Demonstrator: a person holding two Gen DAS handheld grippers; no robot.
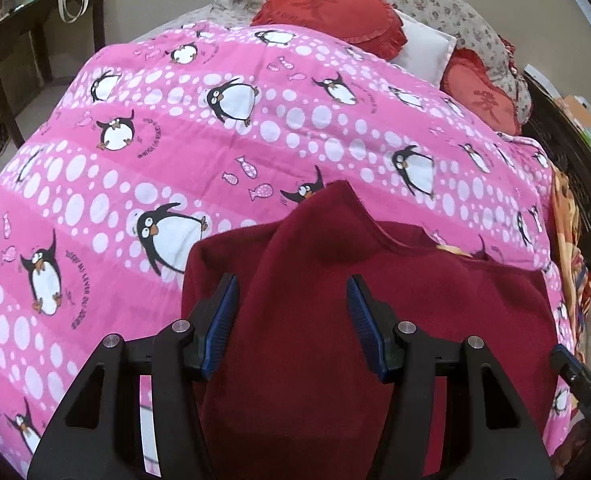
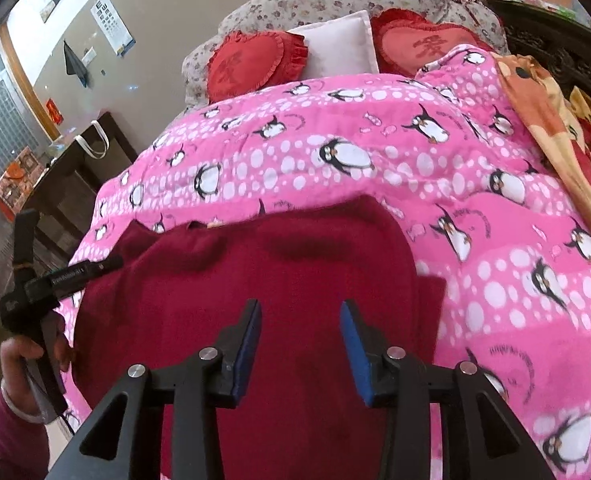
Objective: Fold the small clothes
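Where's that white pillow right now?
The white pillow sits at the head of the bed, between two red heart cushions, beyond the pink penguin quilt.

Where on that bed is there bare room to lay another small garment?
Free: the pink penguin quilt between the maroon garment and the pillows. Crowded: the head end, with red heart cushions and a white pillow; an orange blanket lines the right edge.

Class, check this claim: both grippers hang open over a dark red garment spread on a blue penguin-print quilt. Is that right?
Not quite. The quilt is pink, not blue, as both wrist views show. The rest holds: the left gripper and right gripper are open over the dark red garment.
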